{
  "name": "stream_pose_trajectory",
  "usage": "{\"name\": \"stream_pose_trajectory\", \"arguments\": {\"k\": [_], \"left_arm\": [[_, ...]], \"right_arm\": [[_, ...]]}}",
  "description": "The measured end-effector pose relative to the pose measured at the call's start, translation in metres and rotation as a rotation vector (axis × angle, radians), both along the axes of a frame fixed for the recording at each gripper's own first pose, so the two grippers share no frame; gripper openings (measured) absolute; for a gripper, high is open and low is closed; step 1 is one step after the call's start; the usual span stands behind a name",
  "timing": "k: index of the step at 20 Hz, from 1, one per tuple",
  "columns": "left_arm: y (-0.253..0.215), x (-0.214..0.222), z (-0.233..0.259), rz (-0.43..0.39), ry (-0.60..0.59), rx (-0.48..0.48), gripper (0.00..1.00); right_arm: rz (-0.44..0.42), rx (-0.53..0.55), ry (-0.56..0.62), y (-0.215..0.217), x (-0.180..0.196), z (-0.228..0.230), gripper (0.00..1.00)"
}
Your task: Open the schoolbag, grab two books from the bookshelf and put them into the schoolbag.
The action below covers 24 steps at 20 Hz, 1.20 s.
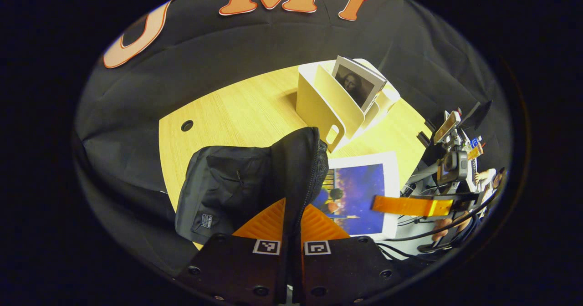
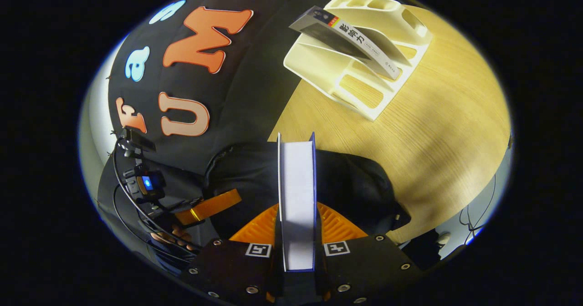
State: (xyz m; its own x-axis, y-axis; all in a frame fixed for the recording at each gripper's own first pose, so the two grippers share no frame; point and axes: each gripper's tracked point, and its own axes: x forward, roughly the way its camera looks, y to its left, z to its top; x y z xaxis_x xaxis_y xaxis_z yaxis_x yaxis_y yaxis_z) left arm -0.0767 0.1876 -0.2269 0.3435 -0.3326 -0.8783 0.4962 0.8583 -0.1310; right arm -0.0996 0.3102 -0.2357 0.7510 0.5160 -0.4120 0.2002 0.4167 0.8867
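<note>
Left gripper view: the left gripper (image 1: 291,215) is clenched on the zipper edge of the black schoolbag (image 1: 227,187), holding the flap up. 1 book (image 1: 357,85) stands in the cream bookshelf (image 1: 319,101) on the wooden table (image 1: 227,110).

Right gripper view: the right gripper (image 2: 297,226) grasps the blue-covered book (image 2: 297,187) edge-on, above the schoolbag. To do this step well, hold the flap high, align the book's lower edge with the opening, and lower it straight before releasing.
</note>
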Motion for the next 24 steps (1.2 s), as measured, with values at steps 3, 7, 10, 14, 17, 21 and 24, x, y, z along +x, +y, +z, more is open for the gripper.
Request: {"name": "stream_pose_trajectory", "arguments": {"k": [3, 7, 10, 14, 17, 21, 24], "left_arm": [[-0.001, -0.001, 0.001, -0.003, -0.005, -0.008, 0.06], [-0.002, -0.004, 0.002, -0.014, -0.008, -0.022, 0.05], [-0.005, -0.005, -0.001, -0.021, -0.001, -0.038, 0.05], [-0.006, -0.006, 0.000, -0.021, 0.004, -0.054, 0.06], [-0.009, -0.005, 0.000, -0.021, 0.011, -0.069, 0.06], [-0.007, 0.001, -0.007, -0.035, 0.016, -0.065, 0.06], [-0.010, 0.003, -0.016, -0.063, 0.026, -0.060, 0.06]], "right_arm": [[0.008, 0.016, -0.006, 0.024, 0.010, -0.010, 0.27], [-0.007, 0.039, -0.013, 0.045, 0.024, -0.023, 0.28], [-0.019, 0.045, -0.020, 0.055, 0.038, -0.032, 0.28], [-0.003, 0.076, 0.011, 0.075, 0.049, -0.047, 0.27], [0.036, 0.073, 0.051, 0.081, 0.054, -0.052, 0.31], [0.193, -0.063, 0.188, 0.086, 0.034, -0.078, 0.46], [0.263, -0.223, 0.227, 0.053, 0.013, -0.086, 0.58]]}}
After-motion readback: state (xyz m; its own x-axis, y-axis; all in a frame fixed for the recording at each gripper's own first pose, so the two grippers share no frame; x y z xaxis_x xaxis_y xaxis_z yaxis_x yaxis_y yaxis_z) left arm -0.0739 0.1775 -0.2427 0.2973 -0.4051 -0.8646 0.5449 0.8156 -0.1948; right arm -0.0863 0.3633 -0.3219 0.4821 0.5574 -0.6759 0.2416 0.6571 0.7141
